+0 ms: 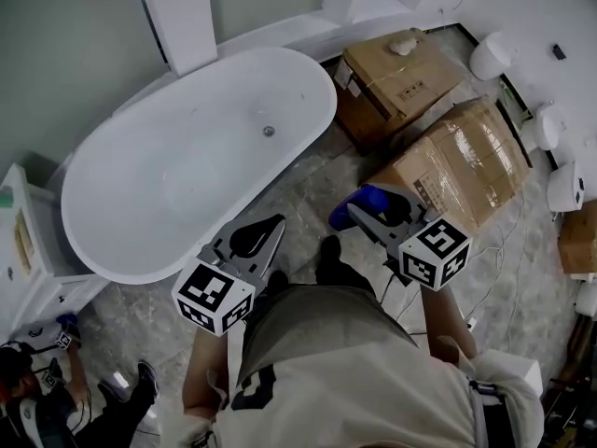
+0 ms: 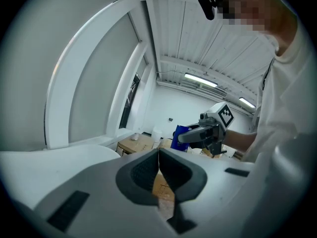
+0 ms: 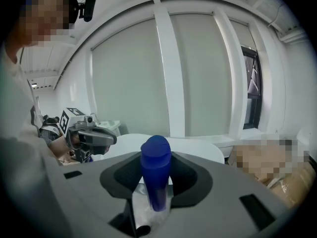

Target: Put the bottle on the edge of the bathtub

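Observation:
A blue bottle [image 3: 155,172] with a rounded cap stands between the jaws of my right gripper [image 3: 156,182], which is shut on it. In the head view the blue bottle [image 1: 354,207] sticks out ahead of the right gripper [image 1: 373,215], above the floor to the right of the white oval bathtub [image 1: 280,161]. My left gripper [image 1: 256,241] hovers by the tub's near rim; its jaws are shut with nothing in them [image 2: 158,170]. The left gripper view shows the right gripper [image 2: 200,134] holding the bottle [image 2: 180,135].
Cardboard boxes [image 1: 457,161] lie on the floor right of the tub, another box [image 1: 396,77] behind them. White fixtures [image 1: 546,129] line the right wall. A white cabinet [image 1: 23,241] stands left of the tub. Another person [image 1: 56,390] crouches at bottom left.

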Demonstrator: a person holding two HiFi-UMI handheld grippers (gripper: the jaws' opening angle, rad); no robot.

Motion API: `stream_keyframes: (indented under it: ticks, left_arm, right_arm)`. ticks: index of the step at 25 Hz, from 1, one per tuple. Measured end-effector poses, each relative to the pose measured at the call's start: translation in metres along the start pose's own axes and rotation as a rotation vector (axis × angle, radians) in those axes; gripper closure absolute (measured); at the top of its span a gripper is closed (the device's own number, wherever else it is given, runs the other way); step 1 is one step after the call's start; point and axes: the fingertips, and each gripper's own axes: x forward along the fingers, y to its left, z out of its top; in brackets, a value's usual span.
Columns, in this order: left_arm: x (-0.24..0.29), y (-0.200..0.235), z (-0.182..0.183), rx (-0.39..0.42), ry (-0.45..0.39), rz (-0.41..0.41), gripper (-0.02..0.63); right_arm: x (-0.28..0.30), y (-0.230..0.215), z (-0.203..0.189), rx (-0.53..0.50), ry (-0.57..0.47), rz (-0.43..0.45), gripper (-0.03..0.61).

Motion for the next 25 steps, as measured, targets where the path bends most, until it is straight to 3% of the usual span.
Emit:
stream_keyframes:
  ticks: [5,13,20,25]
  left_arm:
    - [0.051,-0.004,0.007,0.03,0.055,-0.013,0.555]
    - [0.182,-0.033,0.032,0.065,0.116,-0.035,0.555]
    - [0.27,-0.032,0.05,0.024,0.094,0.063,0.555]
    - [0.312,-0.023,0.067,0.067,0.065,0.114,0.555]
  right_arm:
    - [-0.004,-0.059,-0.006,0.024,-0.015,-0.029,0.414]
    - [-0.043,-0.182,-0.033,0.088,-0.008,-0.039,0.414]
    - [-0.055,-0.271,-0.048,0.033,0.025,0.006,0.414]
    - [-0.046,-0.321,-0.041,0.03,0.021,0.031,0.414]
